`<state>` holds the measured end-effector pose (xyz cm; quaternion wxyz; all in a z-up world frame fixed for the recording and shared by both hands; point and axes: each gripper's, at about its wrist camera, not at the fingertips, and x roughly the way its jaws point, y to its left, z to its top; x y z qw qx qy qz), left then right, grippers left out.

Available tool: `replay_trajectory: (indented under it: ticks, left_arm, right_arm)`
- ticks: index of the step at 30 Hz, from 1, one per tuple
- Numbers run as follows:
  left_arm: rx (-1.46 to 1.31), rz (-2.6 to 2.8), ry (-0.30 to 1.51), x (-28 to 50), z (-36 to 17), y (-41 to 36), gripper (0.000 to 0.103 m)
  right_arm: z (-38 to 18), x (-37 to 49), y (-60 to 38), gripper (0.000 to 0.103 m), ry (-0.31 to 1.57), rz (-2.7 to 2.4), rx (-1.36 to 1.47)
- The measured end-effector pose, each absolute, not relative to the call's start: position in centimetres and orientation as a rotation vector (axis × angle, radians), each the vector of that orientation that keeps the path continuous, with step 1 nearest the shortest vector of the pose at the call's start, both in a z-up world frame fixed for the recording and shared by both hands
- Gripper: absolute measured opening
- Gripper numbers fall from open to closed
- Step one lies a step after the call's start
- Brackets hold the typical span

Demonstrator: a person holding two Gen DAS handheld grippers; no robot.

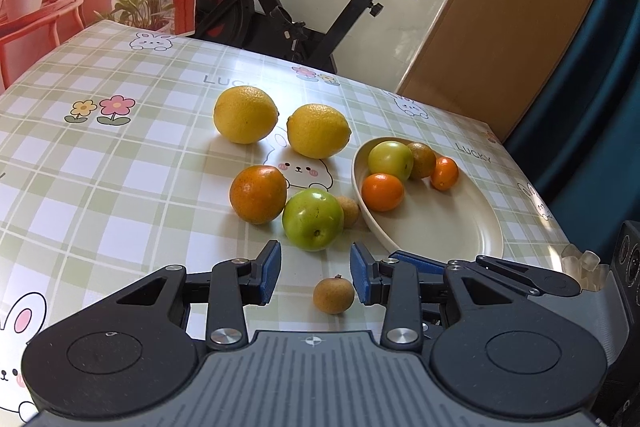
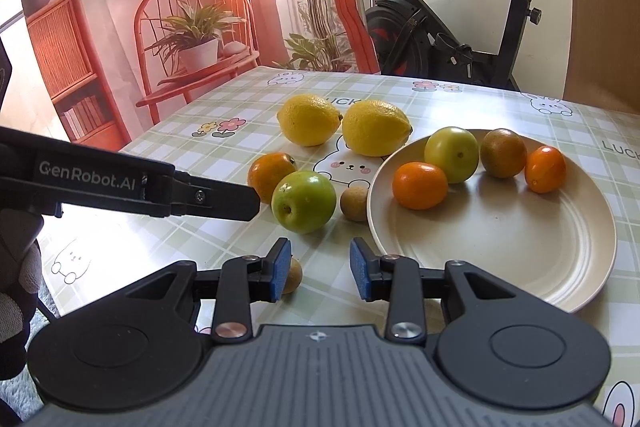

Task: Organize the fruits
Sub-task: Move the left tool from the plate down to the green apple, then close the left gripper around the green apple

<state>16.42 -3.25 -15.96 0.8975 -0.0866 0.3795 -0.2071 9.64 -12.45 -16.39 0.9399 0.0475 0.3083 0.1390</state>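
Note:
A cream plate (image 1: 452, 227) (image 2: 500, 247) holds several small fruits: a green one (image 1: 390, 160), two orange ones (image 1: 382, 191) and a brownish one (image 1: 422, 159). On the table lie two lemons (image 1: 245, 114) (image 1: 318, 131), an orange (image 1: 258, 194), a green apple (image 1: 313, 219) (image 2: 304, 202) and two small brown fruits (image 1: 349, 211) (image 1: 333, 295). My left gripper (image 1: 315, 277) is open, empty, with the near brown fruit between its fingers. My right gripper (image 2: 320, 273) is open and empty just left of the plate; a brown fruit (image 2: 293, 275) sits behind its left finger.
The table (image 1: 100, 187) has a green checked cloth with rabbits. An exercise bike (image 1: 300, 7) stands behind the far edge. The left gripper's body (image 2: 140, 187) reaches in from the left in the right wrist view, close to the orange (image 2: 272, 175).

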Motion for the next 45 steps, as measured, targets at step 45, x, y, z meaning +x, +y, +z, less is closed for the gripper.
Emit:
replay_trajectory:
  ticks: [45]
  left_arm:
    - [0.073,-0.535,0.851,23.3,-16.3,-7.1,0.040]
  right_arm:
    - [-17.5,15.3,-11.6,0.047,0.698,0.326,0.214]
